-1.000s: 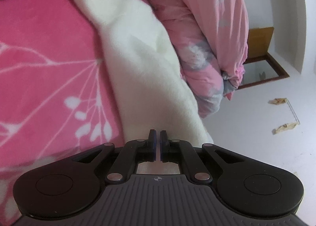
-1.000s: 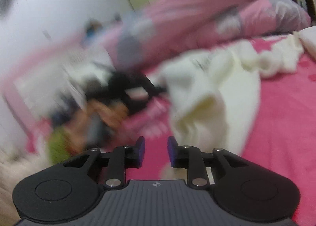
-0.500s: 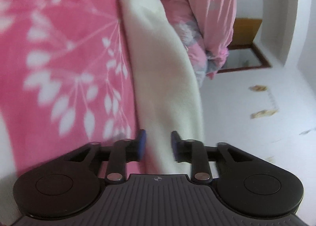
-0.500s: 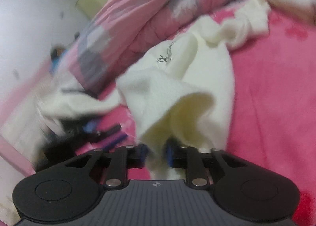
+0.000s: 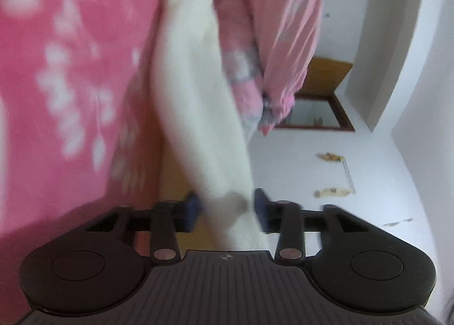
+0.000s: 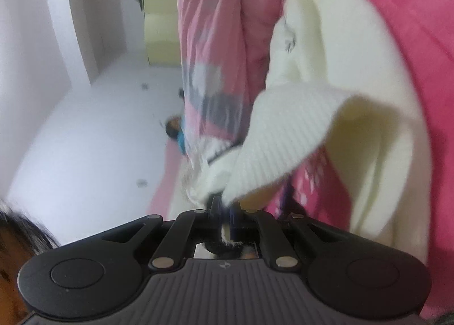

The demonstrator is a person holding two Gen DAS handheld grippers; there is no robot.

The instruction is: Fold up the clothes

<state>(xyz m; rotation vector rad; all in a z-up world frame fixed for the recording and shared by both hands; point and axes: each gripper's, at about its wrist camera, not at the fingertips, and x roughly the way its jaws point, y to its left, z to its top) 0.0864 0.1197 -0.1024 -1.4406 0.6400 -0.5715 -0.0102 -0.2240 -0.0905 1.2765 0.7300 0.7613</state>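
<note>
Right wrist view: my right gripper (image 6: 224, 211) pinches the cream sweater (image 6: 326, 92) hem. The sweater stretches lengthwise along the pink bed (image 5: 56, 75), beside the quilt (image 5: 272, 41). My left gripper (image 5: 227, 208) is closing around its other end, pads not yet pressing.

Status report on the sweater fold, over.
Right gripper shut on cream sweater's ribbed hem. Left gripper closing, sweater edge between jaws. Pink quilt bunched alongside, nothing blocking.

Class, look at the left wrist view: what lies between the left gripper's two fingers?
A strip of the cream garment runs between the closing fingers of the left gripper, shown in the left wrist view.
</note>
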